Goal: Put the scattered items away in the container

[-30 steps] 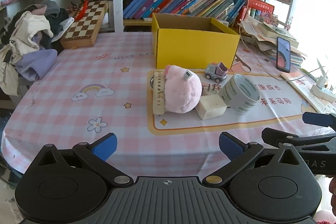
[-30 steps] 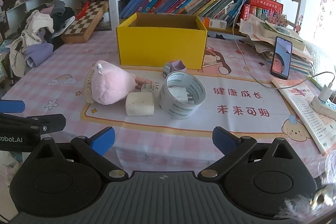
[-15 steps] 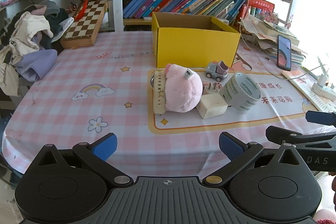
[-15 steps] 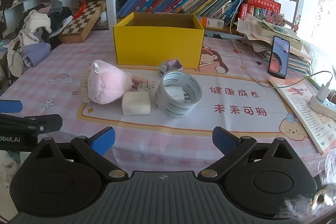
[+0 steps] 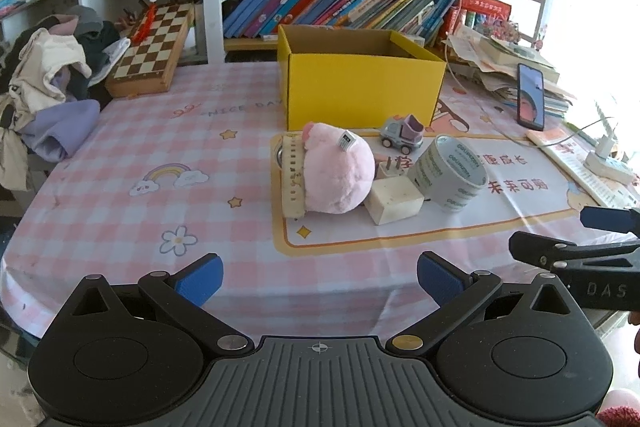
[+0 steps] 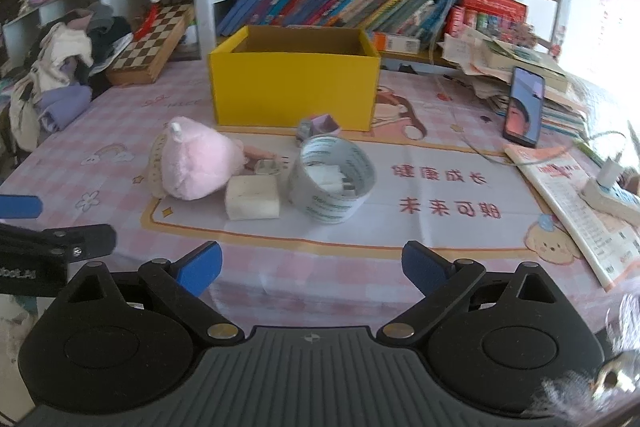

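We hold both tongs spread and empty at the near edge of the surface (image 5: 120, 163); the tape roll (image 6: 332, 179) lies straight ahead of our right tongs (image 6: 312, 267), nearer them than the left tongs (image 5: 318, 277), with the yellow box (image 6: 294, 89) beyond

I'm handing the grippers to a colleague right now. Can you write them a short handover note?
Left gripper: open, holding nothing, at the near table edge.
Right gripper: open, holding nothing, at the near edge.
Yellow box: open; its floor is hidden from both cameras.
Clustered in front of it: pink plush, white block, tape roll, toy car.
Done: nothing visibly packed.
Left: move all four into the box.
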The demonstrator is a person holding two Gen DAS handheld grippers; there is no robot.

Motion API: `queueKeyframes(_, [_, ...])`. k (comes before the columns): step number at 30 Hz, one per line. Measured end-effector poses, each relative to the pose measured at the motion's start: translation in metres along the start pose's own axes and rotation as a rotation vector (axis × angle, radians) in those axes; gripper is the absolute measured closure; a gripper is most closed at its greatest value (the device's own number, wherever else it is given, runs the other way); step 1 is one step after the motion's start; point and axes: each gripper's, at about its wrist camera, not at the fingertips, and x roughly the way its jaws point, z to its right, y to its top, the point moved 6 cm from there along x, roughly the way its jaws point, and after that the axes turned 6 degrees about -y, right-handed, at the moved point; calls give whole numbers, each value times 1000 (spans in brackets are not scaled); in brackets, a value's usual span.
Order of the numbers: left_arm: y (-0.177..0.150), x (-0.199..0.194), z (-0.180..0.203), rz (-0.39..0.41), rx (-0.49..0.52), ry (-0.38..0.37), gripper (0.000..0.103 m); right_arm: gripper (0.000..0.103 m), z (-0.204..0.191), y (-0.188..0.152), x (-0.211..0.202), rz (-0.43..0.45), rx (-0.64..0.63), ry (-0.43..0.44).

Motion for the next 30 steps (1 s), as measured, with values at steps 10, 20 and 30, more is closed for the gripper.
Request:
queueKeyframes(10, [0,-2,4,11,23,-18,0,7,-10,-2,-3,3,-45,20])
queueKeyframes(20, [-2,-6,-4,17,1,-9,0,7,-18,-1,-2,-5,-62,29])
queueKeyframes(30, [-4,-9,-8,17,-8,-5,0,7,-23,-2,-2,-17,-66,37])
